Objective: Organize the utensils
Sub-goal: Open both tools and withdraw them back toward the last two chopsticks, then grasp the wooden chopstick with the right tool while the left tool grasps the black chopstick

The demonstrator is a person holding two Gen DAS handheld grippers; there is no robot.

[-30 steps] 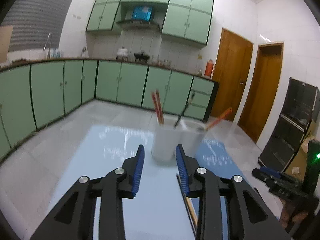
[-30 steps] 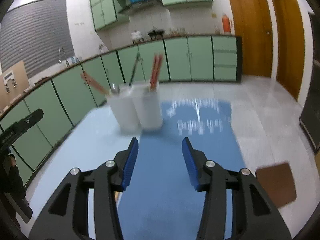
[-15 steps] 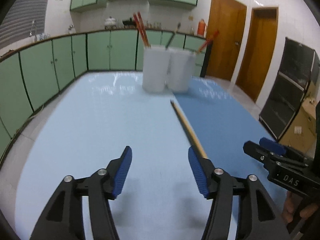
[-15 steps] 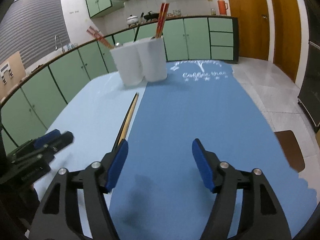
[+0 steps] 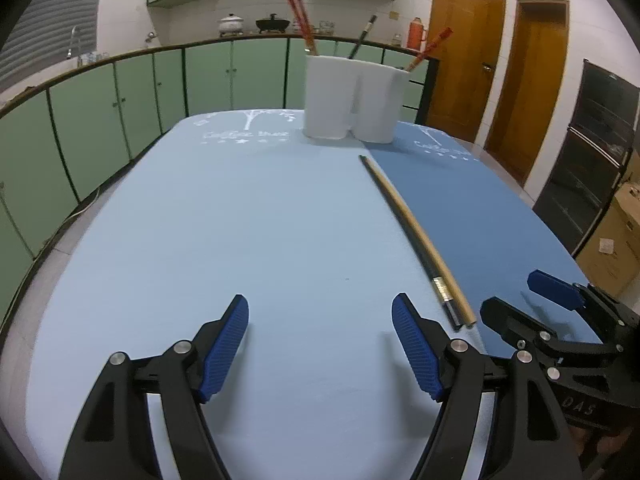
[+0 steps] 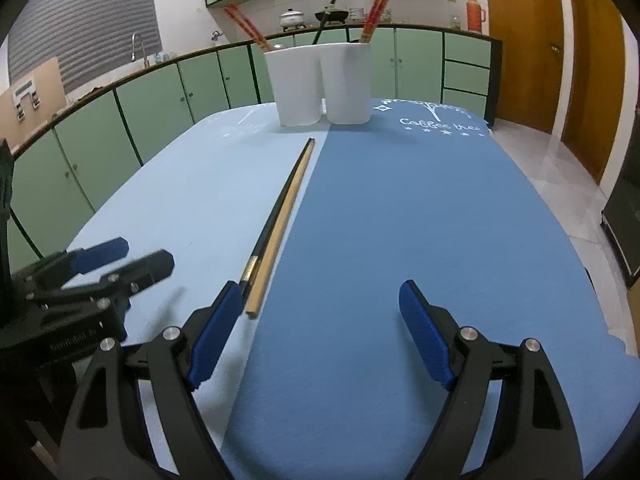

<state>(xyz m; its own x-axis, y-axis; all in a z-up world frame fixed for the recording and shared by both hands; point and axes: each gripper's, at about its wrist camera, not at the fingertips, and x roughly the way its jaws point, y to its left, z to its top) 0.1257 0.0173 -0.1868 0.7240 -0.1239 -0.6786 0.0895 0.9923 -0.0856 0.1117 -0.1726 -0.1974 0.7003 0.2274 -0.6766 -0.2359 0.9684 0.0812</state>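
Note:
A pair of chopsticks, one black and one tan (image 5: 416, 236) (image 6: 276, 224), lies along the seam between the light blue mat and the dark blue mat. Two white holder cups (image 5: 354, 98) (image 6: 320, 82) stand at the table's far end with red chopsticks and a dark utensil in them. My left gripper (image 5: 320, 344) hovers low over the light blue mat, left of the chopsticks' near ends, its jaws opening with nothing between them. My right gripper (image 6: 322, 334) hangs over the dark blue mat, jaws opening and empty, its left finger beside the chopsticks' near tips.
The light blue mat (image 5: 200, 240) and the dark blue mat (image 6: 420, 220) cover the table. Green kitchen cabinets (image 5: 120, 92) run behind and to the left. Wooden doors (image 5: 464, 48) and a black oven unit (image 5: 592, 152) stand on the right.
Both grippers sank toward the table and their jaws spread wide. The cups now look farther off, and the chopsticks lying on the mats have come fully into view.

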